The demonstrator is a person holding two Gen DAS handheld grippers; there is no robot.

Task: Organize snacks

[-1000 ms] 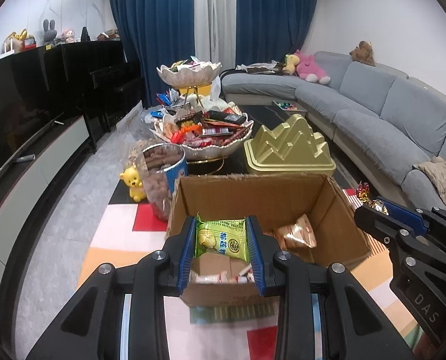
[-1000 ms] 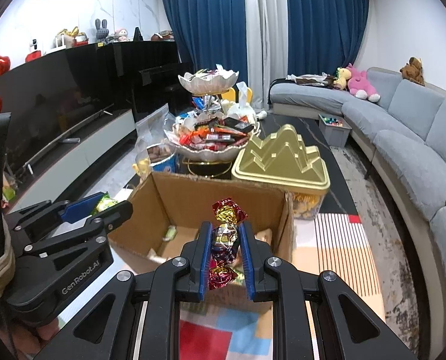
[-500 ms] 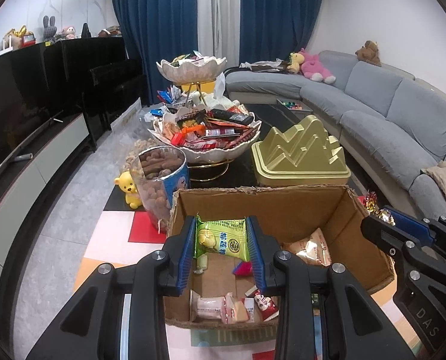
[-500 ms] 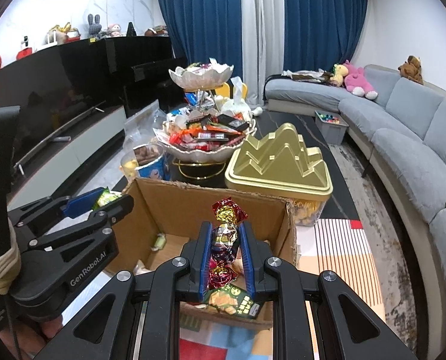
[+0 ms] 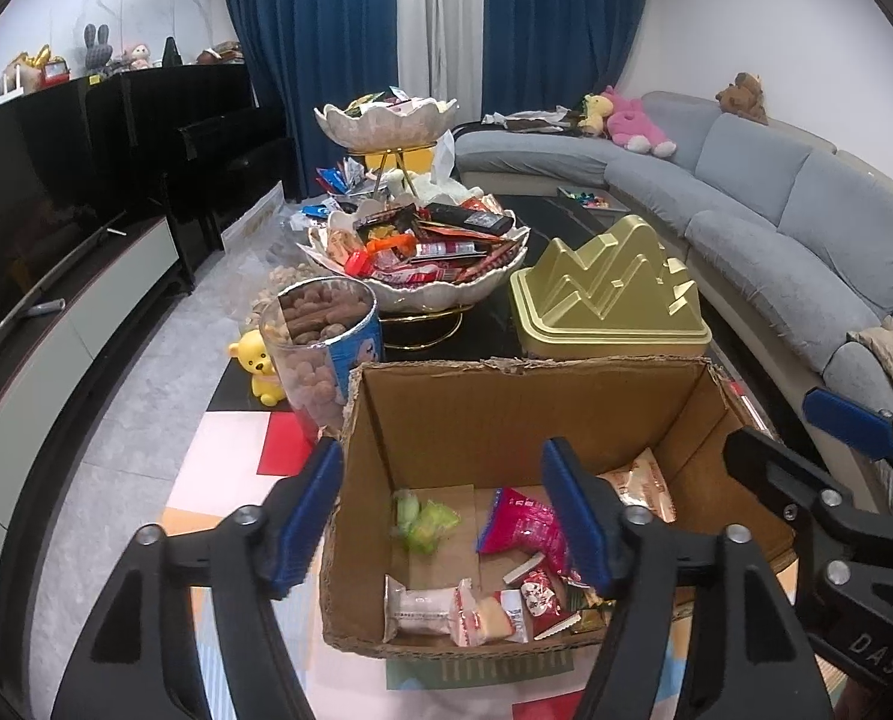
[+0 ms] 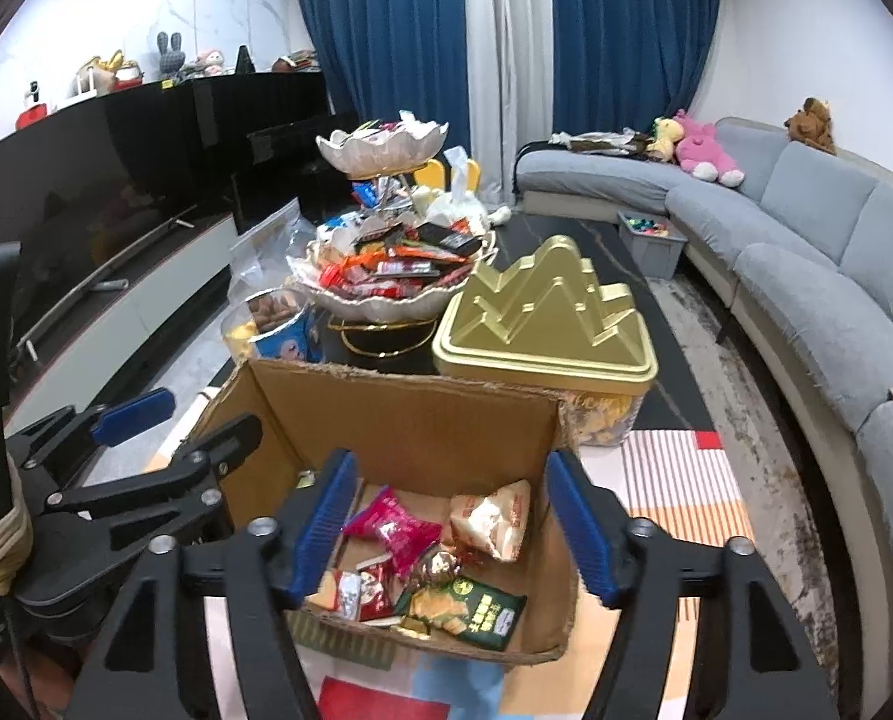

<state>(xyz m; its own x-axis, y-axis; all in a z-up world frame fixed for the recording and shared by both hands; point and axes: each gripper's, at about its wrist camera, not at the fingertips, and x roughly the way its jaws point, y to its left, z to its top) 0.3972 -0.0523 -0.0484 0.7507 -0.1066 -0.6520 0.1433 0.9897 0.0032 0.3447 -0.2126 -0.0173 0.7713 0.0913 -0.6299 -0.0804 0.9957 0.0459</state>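
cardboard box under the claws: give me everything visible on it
The cardboard box is plain brown corrugated card, open-topped with ragged, torn rims. It sits upright on a colourful mat in front of the gold lidded container, with a jar of nuts at its left corner. Loose wrapped snacks cover part of its floor. Neither claw touches it.

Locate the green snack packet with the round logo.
Right wrist view: the green snack packet lies in the cardboard box, at its near edge, beside the foil-wrapped candy.
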